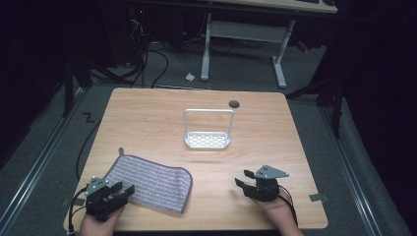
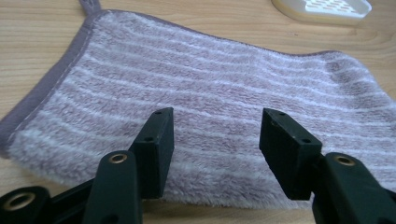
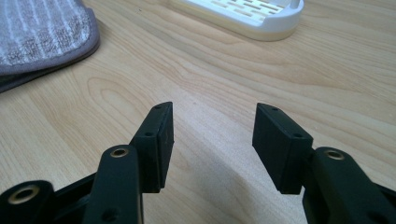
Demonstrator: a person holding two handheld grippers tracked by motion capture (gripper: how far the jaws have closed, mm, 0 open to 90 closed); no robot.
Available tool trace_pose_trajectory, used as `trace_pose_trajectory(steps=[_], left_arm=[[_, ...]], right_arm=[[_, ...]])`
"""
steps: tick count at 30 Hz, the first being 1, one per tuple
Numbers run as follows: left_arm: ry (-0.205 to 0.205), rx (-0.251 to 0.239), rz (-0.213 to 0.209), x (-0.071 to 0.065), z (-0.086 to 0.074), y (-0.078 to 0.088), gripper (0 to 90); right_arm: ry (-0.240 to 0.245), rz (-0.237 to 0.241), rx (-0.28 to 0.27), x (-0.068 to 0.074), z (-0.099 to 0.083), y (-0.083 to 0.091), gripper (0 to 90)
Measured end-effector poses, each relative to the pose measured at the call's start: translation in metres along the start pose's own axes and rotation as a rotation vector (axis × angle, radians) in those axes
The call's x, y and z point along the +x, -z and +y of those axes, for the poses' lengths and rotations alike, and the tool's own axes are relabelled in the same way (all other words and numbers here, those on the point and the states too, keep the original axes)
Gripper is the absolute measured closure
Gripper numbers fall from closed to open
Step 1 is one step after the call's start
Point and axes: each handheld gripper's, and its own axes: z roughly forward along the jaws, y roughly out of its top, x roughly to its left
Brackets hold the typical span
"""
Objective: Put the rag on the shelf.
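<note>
The folded cloth lies flat on the worktop at about 7 o'clock of its centre, its hanging loop at the far-left corner. Your left gripper sits at the cloth's near-left edge with its fingers released and spread wide just above the pile, nothing between them. To take the edge well, lower one finger onto the worktop beside the hem, slide it under both layers, and close only when the fabric sits fully between the pads. The cloth is soft terry, grey with thin pale stripes and a darker bound hem; expect it to sag and slip. Your right gripper, at 5 o'clock, is likewise released over bare wood. At 12 o'clock of the cloth stands a white perforated rack with a thin wire hoop.
</note>
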Motion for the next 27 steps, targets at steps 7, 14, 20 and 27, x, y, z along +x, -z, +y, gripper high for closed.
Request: trace_pose_trajectory(steps=[7, 14, 20, 27], left_arm=[[-0.039, 0.009, 0.009, -0.001, -0.001, 0.0, 44.6], [-0.056, 0.005, 0.01, 0.0, -0.002, 0.004, 47.1], [-0.153, 0.08, 0.03, -0.015, -0.008, 0.0, 60.8], [-0.198, 0.121, 0.04, -0.025, -0.009, -0.005, 90.0]], right_arm=[[0.002, -0.006, 0.0, 0.005, 0.001, -0.002, 48.7], [0.034, -0.002, 0.02, 0.017, 0.001, -0.011, 48.8], [0.095, 0.031, 0.014, 0.038, 0.008, -0.017, 52.7], [0.134, 0.118, 0.033, 0.062, 0.028, -0.036, 78.6]])
